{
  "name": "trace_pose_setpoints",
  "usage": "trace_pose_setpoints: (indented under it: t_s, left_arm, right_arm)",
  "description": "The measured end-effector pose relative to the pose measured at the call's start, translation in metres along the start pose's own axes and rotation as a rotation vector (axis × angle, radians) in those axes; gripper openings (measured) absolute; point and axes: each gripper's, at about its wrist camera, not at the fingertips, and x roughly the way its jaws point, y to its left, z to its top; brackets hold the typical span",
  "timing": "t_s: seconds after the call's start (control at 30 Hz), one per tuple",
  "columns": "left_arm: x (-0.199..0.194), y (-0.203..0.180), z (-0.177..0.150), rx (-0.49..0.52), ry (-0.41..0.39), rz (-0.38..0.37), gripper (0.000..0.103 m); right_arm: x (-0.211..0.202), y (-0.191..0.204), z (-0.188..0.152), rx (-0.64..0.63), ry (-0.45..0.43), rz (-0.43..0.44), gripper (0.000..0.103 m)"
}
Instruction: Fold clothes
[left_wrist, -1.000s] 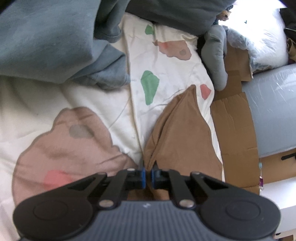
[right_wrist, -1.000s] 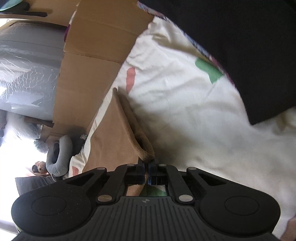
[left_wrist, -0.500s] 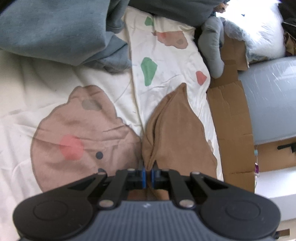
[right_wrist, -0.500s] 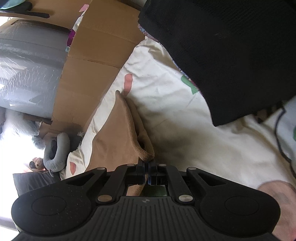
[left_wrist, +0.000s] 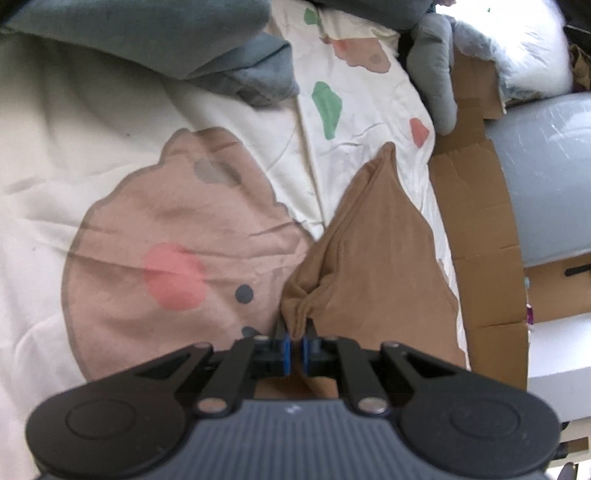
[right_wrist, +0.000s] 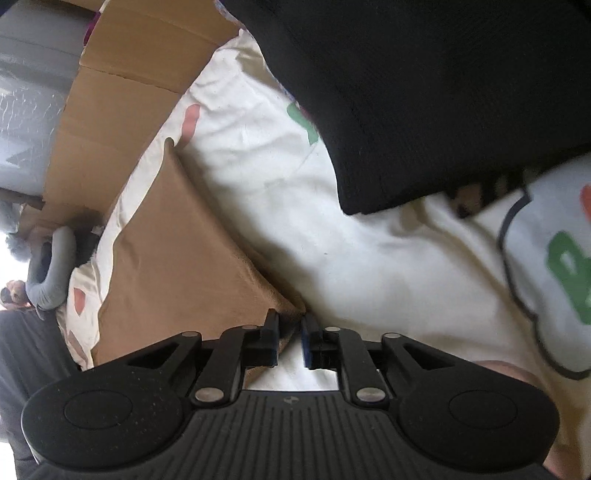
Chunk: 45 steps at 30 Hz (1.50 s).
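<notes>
Since a second ago: right claw (right_wrist: 290, 332) just parted, brown garment (right_wrist: 177, 258) corner loose between jaws on the bed sheet (right_wrist: 351, 258); left claw (left_wrist: 294, 345) still clenched on its bunched corner.

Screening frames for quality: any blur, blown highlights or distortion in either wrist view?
Left wrist: fisheye bend at the edges, blown-out white pillow top right, brown garment fairly sharp. Right wrist: motion smear on the black fabric and printed bedsheet, overexposed far left.

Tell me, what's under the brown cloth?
The brown cloth lies on a cream bedsheet printed with colored blotches; the sheet shows all around it. Whatever sits directly beneath the cloth is covered, so I can't tell.
</notes>
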Motion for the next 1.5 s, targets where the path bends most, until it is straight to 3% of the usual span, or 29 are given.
trace_pose_setpoints:
  t_s: [0.23, 0.37, 0.6, 0.8, 1.03, 1.1, 1.27, 1.5]
  left_arm:
    - [-0.001, 0.011, -0.006, -0.048, -0.039, -0.070, 0.013]
    - [0.000, 0.014, -0.011, -0.057, -0.049, -0.106, 0.029]
    - [0.006, 0.018, -0.019, -0.079, -0.052, -0.164, 0.034]
    - [0.009, 0.014, -0.022, -0.055, -0.066, -0.176, 0.034]
    - [0.011, 0.016, -0.023, -0.059, -0.072, -0.199, 0.033]
    - [0.012, 0.017, -0.022, -0.062, -0.069, -0.209, 0.032]
    - [0.012, 0.019, -0.017, -0.061, -0.050, -0.252, 0.012]
    - [0.011, 0.017, -0.013, -0.050, -0.045, -0.282, 0.009]
  right_arm:
    - [-0.034, 0.045, 0.019, -0.172, -0.003, -0.057, 0.015]
    - [-0.032, 0.087, 0.032, -0.286, 0.023, -0.075, 0.015]
    - [0.003, 0.174, 0.046, -0.575, 0.156, -0.110, 0.015]
    - [0.049, 0.235, 0.027, -0.771, 0.271, -0.152, 0.015]
    - [0.081, 0.248, -0.023, -0.766, 0.293, -0.201, 0.015]
    - [0.084, 0.245, -0.038, -0.738, 0.252, -0.215, 0.015]
    - [0.080, 0.222, -0.066, -0.467, 0.191, -0.232, 0.015]
    - [0.078, 0.212, -0.117, -0.449, 0.099, -0.238, 0.015]
